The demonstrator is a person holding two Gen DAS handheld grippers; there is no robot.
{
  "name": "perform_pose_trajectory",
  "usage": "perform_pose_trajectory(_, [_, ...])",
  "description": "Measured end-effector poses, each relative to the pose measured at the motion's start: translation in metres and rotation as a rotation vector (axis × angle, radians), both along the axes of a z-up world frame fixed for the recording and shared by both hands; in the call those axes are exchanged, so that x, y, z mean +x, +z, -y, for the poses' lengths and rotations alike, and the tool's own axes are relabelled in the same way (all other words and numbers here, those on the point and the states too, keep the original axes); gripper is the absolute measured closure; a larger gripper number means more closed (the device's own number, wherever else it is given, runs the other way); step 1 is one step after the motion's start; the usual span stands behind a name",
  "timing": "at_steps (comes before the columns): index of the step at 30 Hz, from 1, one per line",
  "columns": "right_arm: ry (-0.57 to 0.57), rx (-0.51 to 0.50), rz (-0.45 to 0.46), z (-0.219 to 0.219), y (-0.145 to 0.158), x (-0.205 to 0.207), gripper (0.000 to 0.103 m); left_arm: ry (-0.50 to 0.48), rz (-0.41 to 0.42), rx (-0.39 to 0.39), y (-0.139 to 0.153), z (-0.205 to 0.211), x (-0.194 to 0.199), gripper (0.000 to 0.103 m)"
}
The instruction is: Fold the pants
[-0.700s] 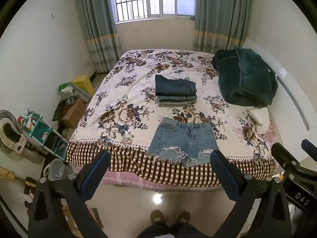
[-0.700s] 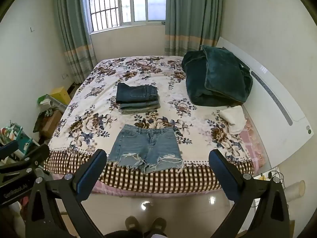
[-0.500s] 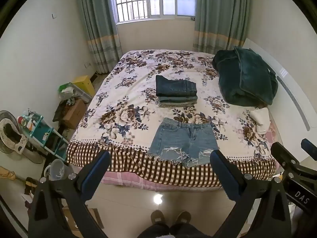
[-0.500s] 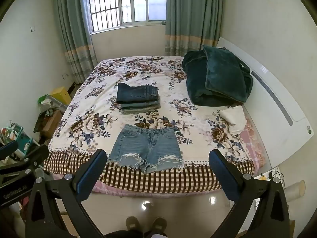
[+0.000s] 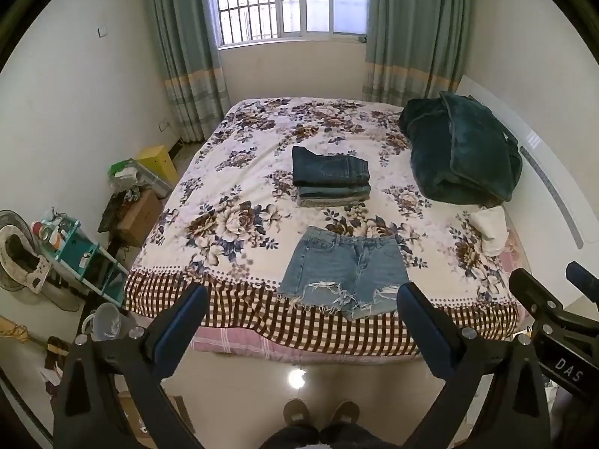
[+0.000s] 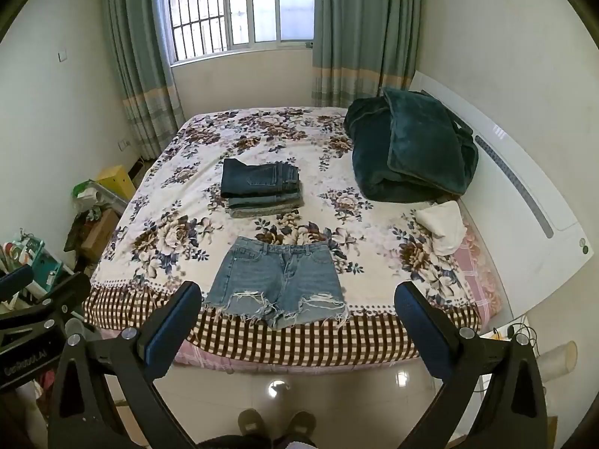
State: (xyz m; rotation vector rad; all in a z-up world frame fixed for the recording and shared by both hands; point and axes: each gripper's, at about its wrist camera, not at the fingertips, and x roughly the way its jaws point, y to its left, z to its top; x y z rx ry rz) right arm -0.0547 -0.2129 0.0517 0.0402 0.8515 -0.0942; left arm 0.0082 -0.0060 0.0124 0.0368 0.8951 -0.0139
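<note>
Now | frayed denim shorts (image 5: 342,275) flat on floral bed (image 5: 232,202) | left gripper (image 5: 299,310), right gripper (image 6: 295,308) spread, empty

- The left black two-finger gripper with blue pads (image 5: 297,316) is held level, its fingers spread wide apart with nothing between them.
- The right black two-finger gripper with blue pads (image 6: 297,314) is posed alike, its jaws wide apart and holding nothing.
- Each gripper shows at the edge of the other's view, side by side.
- The person's two feet in brown slippers (image 5: 320,413) stand together below the grippers.
</note>
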Motion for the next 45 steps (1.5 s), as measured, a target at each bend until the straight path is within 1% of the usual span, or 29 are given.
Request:
perform_pose_trajectory(4, [-0.002, 0.001, 0.002, 0.0, -0.001, 0.001, 0.0, 0.001, 0.004, 0.0, 0.001, 0.001, 0.002, 0.0])
perform_pose_trajectory(5, [-0.001, -0.001, 0.002, -0.003, 0.004, 0.002, 0.0, 0.002, 0.005, 0.0, 0.004, 0.004, 0.003, 0.0])
perform_pose_trajectory(10, [0.002, 0.002, 0.003, -0.004, 0.007, 0.005, 0.0, 0.002, 0.008, -0.001, 0.004, 0.005, 0.004, 0.0])
perform_pose_trajectory(11, [0.003, 0.001, 0.003, -0.005, 0.007, 0.005, 0.0, 0.002, 0.011, -0.003, 0.009, 0.005, 0.003, 0.0])
perform_pose_trajectory(15, [0.003, 0.003, 0.006, -0.005, 0.008, 0.006, 0.0, 0.0, 0.012, -0.004, 0.011, 0.006, 0.004, 0.0])
perform_pose_trajectory(22, [0.003, 0.004, 0.006, -0.007, 0.005, 0.008, 0.0, 0.003, 0.015, -0.005, 0.009, 0.005, 0.001, 0.0])
perform_pose_trajectory(25, [0.002, 0.005, 0.008, -0.003, 0.006, 0.002, 0.0, 0.002, 0.015, -0.007, 0.009, 0.004, 0.001, 0.0])
perform_pose_trajectory(28, [0.002, 0.007, 0.007, -0.006, 0.006, 0.007, 0.0, 0.002, 0.017, -0.006, 0.009, 0.004, 0.001, 0.0])
perform_pose_trajectory(29, [0.001, 0.005, 0.008, -0.002, 0.006, 0.001, 0.0, 0.001, 0.019, -0.007, 0.012, 0.004, 0.001, 0.0])
perform_pose_trajectory(34, [-0.001, 0.008, 0.009, -0.008, 0.005, 0.009, 0.0, 0.0, 0.024, -0.009, 0.018, 0.005, 0.002, 0.0])
perform_pose_trajectory(35, [0.0, 0.007, 0.011, -0.001, 0.011, 0.0, 0.0, 0.001, 0.024, -0.008, 0.018, 0.005, 0.001, 0.0])
perform_pose_trajectory(45, [0.002, 0.009, 0.013, -0.002, 0.013, 0.001, 0.0, -0.002, 0.027, -0.014, 0.024, 0.008, 0.001, 0.0])
